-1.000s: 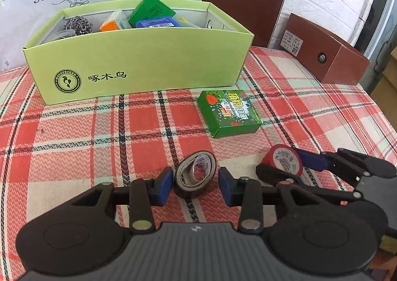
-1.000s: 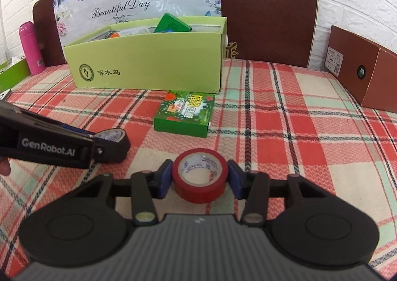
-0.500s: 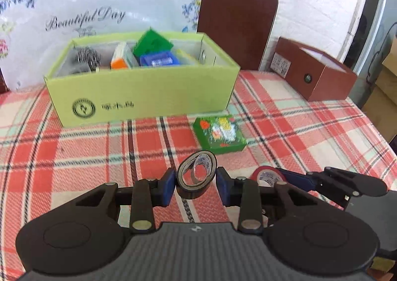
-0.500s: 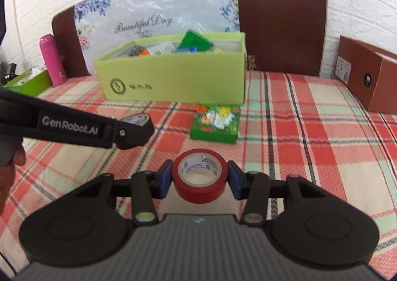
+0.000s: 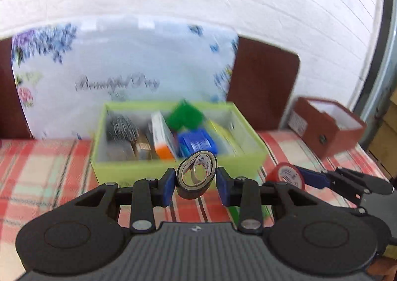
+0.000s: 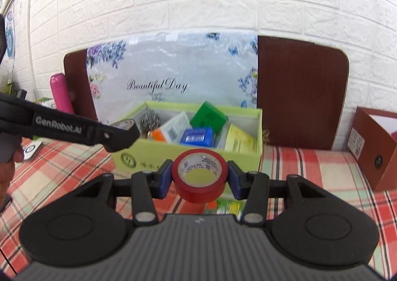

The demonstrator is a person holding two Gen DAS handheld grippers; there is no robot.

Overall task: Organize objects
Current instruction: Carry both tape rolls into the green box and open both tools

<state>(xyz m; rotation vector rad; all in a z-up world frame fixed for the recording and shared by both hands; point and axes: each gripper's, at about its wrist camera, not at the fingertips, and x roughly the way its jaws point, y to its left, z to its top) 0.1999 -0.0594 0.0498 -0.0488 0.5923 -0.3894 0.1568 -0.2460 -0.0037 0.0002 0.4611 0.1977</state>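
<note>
My left gripper (image 5: 196, 180) is shut on a black tape roll (image 5: 191, 190) and holds it in the air in front of the green box (image 5: 153, 170). My right gripper (image 6: 199, 176) is shut on a red tape roll (image 6: 201, 190), also lifted before the green box (image 6: 245, 159). The box holds a steel scourer (image 6: 150, 119), a green packet (image 6: 209, 117), a blue pack (image 6: 197, 137) and other items. The red roll (image 5: 285, 175) also shows in the left wrist view. The left gripper's finger (image 6: 74, 129) crosses the right wrist view at left.
A small green box (image 6: 228, 206) lies on the checked tablecloth (image 6: 310, 169) under my right gripper. A brown box (image 6: 374, 152) stands at the right. A pink bottle (image 6: 59, 94) stands at the far left. A flowered bag (image 6: 173, 70) and chair backs stand behind the green box.
Both grippers have risen from the table with their tape rolls and moved toward the green box, whose inside now shows from above.
</note>
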